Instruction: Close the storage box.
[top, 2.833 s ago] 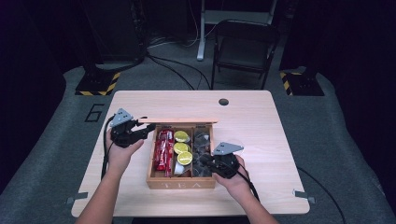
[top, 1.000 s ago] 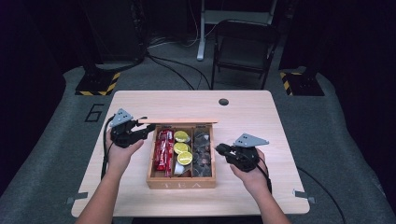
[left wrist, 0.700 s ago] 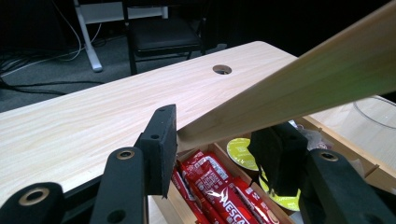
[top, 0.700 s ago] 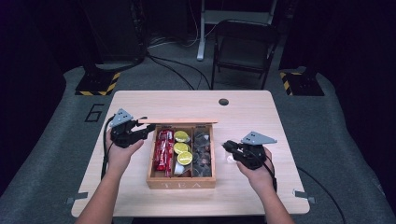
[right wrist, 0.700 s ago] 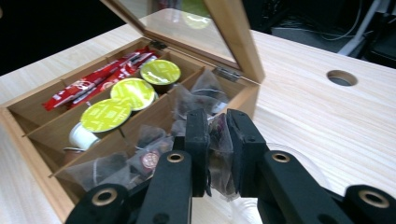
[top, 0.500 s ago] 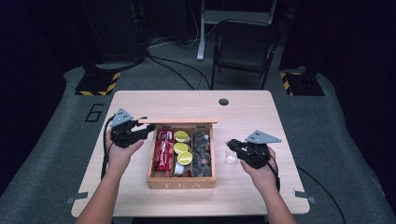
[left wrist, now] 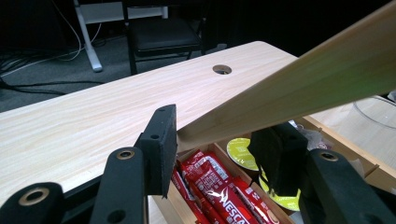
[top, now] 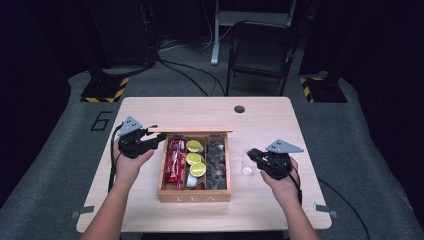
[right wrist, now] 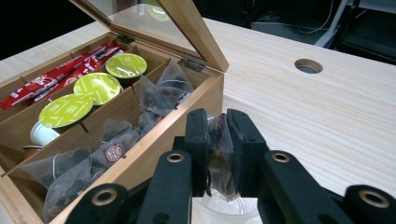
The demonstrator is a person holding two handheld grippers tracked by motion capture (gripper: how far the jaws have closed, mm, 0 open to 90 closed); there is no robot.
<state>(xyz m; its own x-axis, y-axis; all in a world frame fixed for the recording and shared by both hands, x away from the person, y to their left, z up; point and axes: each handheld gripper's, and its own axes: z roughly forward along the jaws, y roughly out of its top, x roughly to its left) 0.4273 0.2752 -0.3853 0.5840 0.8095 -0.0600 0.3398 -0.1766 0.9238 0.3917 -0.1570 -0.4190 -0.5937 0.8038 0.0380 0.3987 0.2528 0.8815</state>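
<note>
A wooden tea box [top: 194, 194] sits at the table's middle with its glass lid [top: 200, 130] raised. My left gripper [top: 156, 142] is shut on the lid's left edge [left wrist: 303, 88] and holds it up. The box holds red sachets [top: 176, 160], green-topped capsules [top: 195, 162] and pyramid tea bags [top: 216, 162]. My right gripper [top: 252, 154] is to the right of the box, shut on a pyramid tea bag [right wrist: 218, 154]. The bag hangs just above a clear cup [top: 247, 165], whose rim [right wrist: 224, 207] is beneath the jaws.
The light wood table [top: 260, 120] has a cable hole [top: 239, 108] near its far edge. A folding chair [top: 262, 50] and cables stand on the floor behind. Bare tabletop lies to the right of the cup and behind the box.
My right gripper has moved right, out of the box's tea-bag compartment, carrying a tea bag to above the clear cup. The left gripper and the lid have stayed put.
</note>
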